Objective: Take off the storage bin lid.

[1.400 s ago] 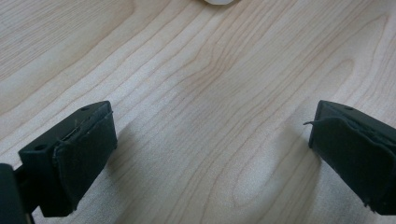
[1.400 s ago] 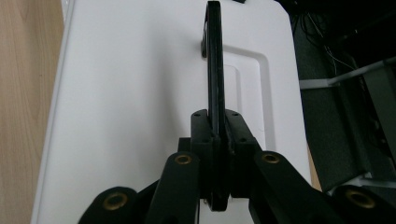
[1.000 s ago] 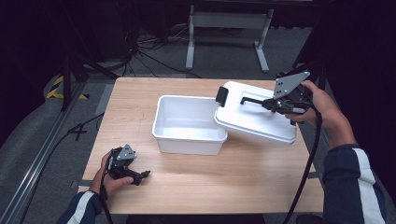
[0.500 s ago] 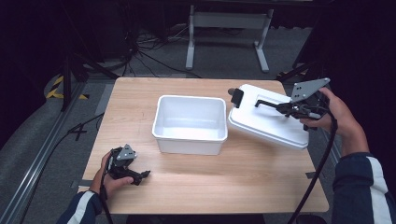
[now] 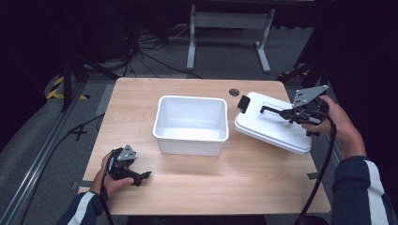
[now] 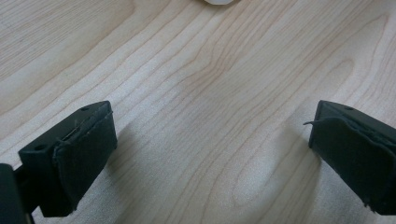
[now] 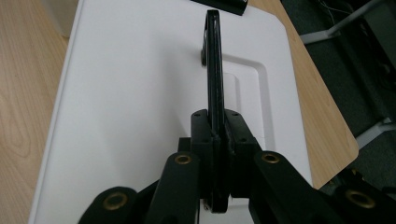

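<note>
A lab or recording studio: light wood table [image 5: 211,187] amid darkness, grey carpet, cables [image 5: 155,56] strewn at 11 o'clock, metal stand [image 5: 227,21] at 12, floor rail [image 5: 42,159] and hazard tape [image 5: 58,86] at 9.

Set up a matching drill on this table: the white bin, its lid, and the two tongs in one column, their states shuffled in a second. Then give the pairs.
Things:
1. white bin
2. white lid
3. left tongs
4. right tongs

States:
A. jaws apart over bare wood, holding nothing
B. uncovered, nothing showing inside, at the middle of the table
C. clamped shut on a black handle
D. beside the bin, toward the table's right edge, carried by its handle

Pairs: 1-B, 2-D, 3-A, 4-C
</note>
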